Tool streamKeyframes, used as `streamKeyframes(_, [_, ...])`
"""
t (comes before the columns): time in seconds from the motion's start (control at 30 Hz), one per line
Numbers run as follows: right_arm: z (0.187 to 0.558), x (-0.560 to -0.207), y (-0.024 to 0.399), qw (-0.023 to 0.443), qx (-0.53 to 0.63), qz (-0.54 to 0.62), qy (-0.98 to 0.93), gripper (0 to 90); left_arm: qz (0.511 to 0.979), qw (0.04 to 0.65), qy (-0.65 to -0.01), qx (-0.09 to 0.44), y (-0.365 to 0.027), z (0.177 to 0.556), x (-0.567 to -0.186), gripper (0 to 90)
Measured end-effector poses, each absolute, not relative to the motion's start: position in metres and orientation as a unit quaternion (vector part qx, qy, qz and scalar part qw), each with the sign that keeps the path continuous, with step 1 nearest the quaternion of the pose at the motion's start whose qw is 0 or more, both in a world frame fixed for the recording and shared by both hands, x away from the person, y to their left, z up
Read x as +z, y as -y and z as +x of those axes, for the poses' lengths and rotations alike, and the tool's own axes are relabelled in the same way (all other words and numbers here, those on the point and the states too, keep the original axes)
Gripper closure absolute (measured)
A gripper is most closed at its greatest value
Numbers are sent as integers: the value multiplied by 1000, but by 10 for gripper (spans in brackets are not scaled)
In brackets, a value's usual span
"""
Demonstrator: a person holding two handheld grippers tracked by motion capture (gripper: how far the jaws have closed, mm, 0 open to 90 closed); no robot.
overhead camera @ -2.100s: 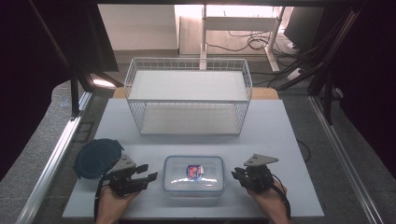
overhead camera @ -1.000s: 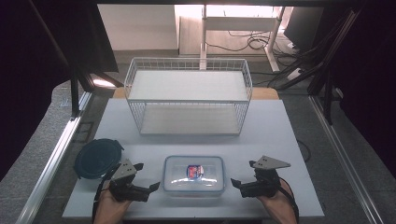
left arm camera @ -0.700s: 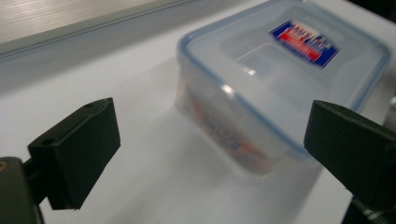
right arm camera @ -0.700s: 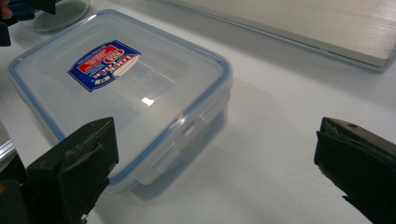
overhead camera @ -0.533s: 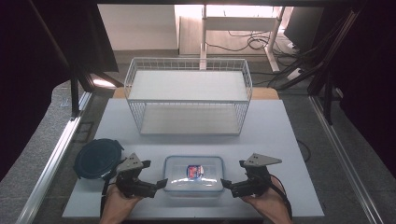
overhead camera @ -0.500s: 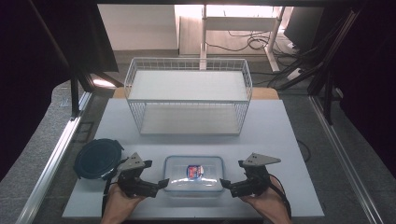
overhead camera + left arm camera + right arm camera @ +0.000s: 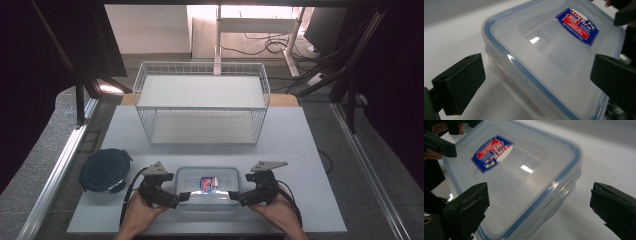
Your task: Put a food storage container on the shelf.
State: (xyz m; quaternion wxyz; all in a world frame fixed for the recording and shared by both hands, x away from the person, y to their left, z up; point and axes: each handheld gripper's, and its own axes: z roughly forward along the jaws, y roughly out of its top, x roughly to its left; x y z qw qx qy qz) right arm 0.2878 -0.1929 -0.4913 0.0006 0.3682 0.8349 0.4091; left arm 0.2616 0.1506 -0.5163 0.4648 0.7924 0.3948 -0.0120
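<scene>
The left gripper (image 7: 183,196) sits at the lower left of the high view, its jaws spread wide at the left short end of the clear lidded container (image 7: 208,185). Those jaws have just been opening to their widest. In the left gripper view one black pad (image 7: 459,83) stands off the near corner of the box and the other hangs over the lid, neither pressing, so this gripper is released. Compared with a second ago it has slid in from beside the box to its very end.

The right gripper (image 7: 235,196) mirrors it at the lower right of centre, and it too has come in toward the box. In the right gripper view its jaws stand wide with the corner of the container (image 7: 519,182) between them and bare surface showing beside the right pad (image 7: 614,210); it grips nothing.

My reading is that both hands are now lined up on the side latches or ends of the box, ready to unclip the lid or lift the box; neither step is done yet.

The container lies low in the centre of the white surface (image 7: 300,150), lid on, blue seal all round, a blue and red label (image 7: 577,26) on top. Something reddish shows faintly through its wall; what it is I cannot tell. Left of it rests a dark round lidded bowl (image 7: 105,170). Behind, in the upper middle, the white wire basket (image 7: 200,107) appears empty.
</scene>
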Motion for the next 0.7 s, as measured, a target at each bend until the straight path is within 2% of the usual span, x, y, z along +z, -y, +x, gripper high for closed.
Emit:
streamKeyframes(0.07, [291, -496, 192, -25, 416, 371, -830, 13, 791, 467, -392, -51, -149, 264, -522, 0])
streamKeyframes(0.2, [294, -504, 185, -82, 414, 374, -826, 0, 783, 466, -406, -75, -149, 265, -525, 0])
streamKeyframes(0.27, [294, -505, 184, -89, 410, 381, -824, 5, 782, 458, -412, -92, -149, 264, -525, 0])
streamKeyframes(0.33, [294, -503, 186, -91, 407, 384, -824, 46, 779, 455, -418, -104, -151, 263, -525, 12])
streamKeyframes(0.43, [290, -498, 188, -85, 402, 383, -827, 93, 775, 458, -420, -115, -156, 259, -525, 74])
streamKeyframes(0.5, [288, -496, 190, -81, 404, 384, -826, 126, 779, 459, -414, -107, -159, 254, -522, 145])
streamKeyframes(0.53, [287, -495, 191, -81, 404, 383, -827, 136, 780, 460, -411, -98, -160, 250, -519, 145])
streamKeyframes(0.63, [278, -492, 194, -78, 403, 378, -830, 192, 767, 475, -421, -99, -166, 245, -518, 274])
streamKeyframes(0.7, [275, -492, 195, -77, 403, 378, -830, 208, 767, 478, -416, -103, -170, 242, -518, 293])
